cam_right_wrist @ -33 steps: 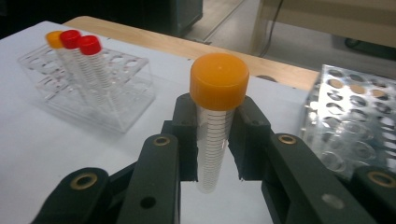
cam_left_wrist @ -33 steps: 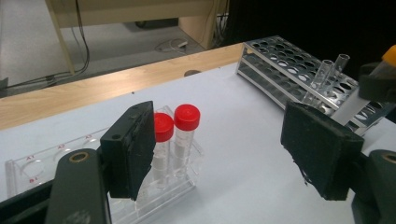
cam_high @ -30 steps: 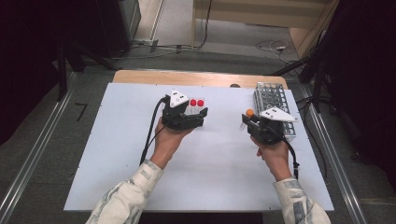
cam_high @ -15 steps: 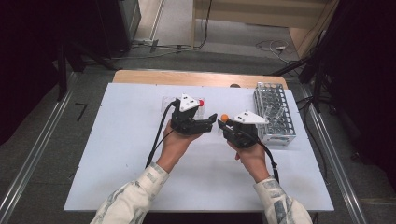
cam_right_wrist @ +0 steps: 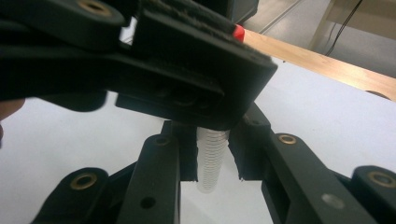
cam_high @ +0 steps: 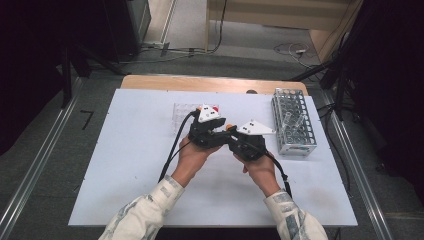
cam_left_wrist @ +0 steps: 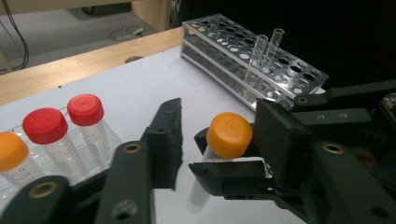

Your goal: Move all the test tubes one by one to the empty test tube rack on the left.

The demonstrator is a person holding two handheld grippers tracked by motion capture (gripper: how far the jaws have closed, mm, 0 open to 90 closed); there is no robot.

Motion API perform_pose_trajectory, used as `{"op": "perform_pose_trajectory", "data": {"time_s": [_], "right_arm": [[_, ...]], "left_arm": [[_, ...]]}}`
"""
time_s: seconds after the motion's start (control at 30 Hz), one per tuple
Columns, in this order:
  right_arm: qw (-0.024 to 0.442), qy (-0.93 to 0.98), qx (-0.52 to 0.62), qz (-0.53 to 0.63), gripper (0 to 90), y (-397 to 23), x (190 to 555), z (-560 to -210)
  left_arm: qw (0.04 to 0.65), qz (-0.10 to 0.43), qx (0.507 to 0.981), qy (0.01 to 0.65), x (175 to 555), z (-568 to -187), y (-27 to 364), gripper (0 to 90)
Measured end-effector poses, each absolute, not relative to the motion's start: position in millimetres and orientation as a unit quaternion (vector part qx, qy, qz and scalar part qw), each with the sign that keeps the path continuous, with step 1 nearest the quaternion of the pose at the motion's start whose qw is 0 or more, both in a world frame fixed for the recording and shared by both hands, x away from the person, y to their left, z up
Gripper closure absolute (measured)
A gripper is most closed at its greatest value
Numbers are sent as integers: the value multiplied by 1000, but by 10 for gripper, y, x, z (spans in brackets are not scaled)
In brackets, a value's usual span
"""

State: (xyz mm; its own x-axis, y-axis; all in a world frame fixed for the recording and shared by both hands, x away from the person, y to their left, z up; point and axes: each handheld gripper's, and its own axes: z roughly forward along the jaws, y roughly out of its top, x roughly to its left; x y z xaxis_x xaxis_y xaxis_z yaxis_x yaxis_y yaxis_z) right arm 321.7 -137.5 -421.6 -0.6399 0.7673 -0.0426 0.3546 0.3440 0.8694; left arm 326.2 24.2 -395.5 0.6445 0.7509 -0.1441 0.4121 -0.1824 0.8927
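Note:
In the middle of the white table my two grippers meet. My right gripper is shut on the clear body of an orange-capped tube, which it holds upright. From the other side my left gripper brackets the tube's orange cap. Its jaws have just been closing: the right one touches the cap and a gap shows at the left one. In the high view the orange cap sits between the left gripper and the right gripper.
A clear tube rack stands at the right with two bare tubes in it. A clear tray behind the left gripper holds red-capped tubes and an orange-capped one. A wooden strip borders the far edge.
My right gripper has carried the orange-capped tube leftward from beside the rack to the table's middle. The left gripper shifted slightly right to meet it, and its jaws have narrowed around the cap.

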Motion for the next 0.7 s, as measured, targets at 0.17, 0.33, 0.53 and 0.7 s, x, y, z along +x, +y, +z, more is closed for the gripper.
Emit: {"op": "perform_pose_trajectory", "data": {"time_s": [0.17,0.33,0.53,0.7], "right_arm": [[230,787,357,448,706,-1374,3216,-4210],[226,786,360,449,705,-1369,3215,-4209],[204,791,356,454,465,-1372,3215,-4208],[191,798,362,443,289,-1417,3215,-4221]], "left_arm": [[507,166,755,382,3256,-3958,234,648],[506,169,755,381,3253,-3958,233,698],[511,171,750,384,3249,-3925,280,706],[514,180,740,396,3277,-3868,454,707]]}}
